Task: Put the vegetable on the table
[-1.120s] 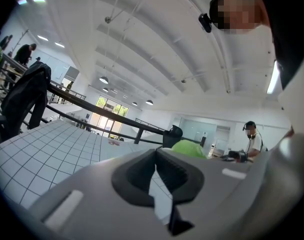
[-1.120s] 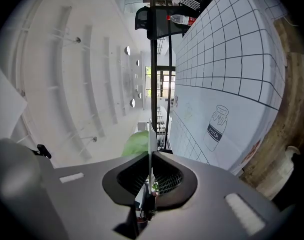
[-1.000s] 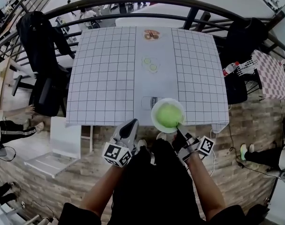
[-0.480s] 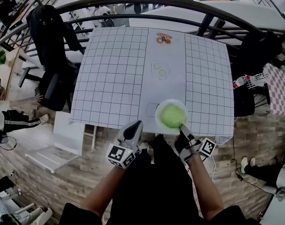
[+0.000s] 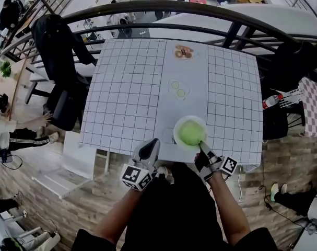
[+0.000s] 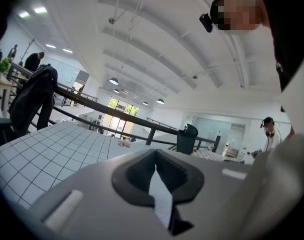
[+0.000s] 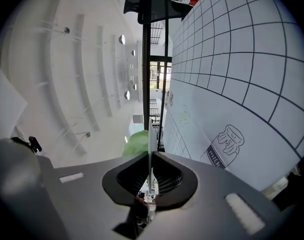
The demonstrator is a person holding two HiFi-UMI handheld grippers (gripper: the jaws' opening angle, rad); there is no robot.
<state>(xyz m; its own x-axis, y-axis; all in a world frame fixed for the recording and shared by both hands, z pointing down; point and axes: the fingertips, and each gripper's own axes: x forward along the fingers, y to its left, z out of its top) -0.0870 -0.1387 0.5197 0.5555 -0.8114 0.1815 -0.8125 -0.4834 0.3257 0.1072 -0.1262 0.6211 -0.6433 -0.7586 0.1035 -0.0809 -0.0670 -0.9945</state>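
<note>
A white plate (image 5: 178, 140) with a green leafy vegetable (image 5: 190, 133) on it is over the near edge of the grid-cloth table (image 5: 127, 98). My right gripper (image 5: 202, 145) is shut on the plate's near rim. In the right gripper view the plate's thin rim (image 7: 150, 134) runs edge-on between the jaws of the right gripper (image 7: 150, 176), and the vegetable (image 7: 135, 142) shows just left of it. My left gripper (image 5: 150, 146) hangs at the table's front edge, left of the plate, shut and holding nothing; the left gripper (image 6: 157, 184) points out across the table (image 6: 46, 149).
The table's middle strip has printed pictures: a milk jar (image 7: 226, 144), cucumber slices (image 5: 178, 89) and a pastry (image 5: 183, 52). A dark railing (image 5: 163, 9) curves behind the table. A chair with a black jacket (image 5: 56, 51) stands at the left and a white stool (image 5: 77, 161) below it.
The plate with the vegetable has moved farther in over the table's near edge, still held by my right gripper. My left gripper stays shut by the front edge.
</note>
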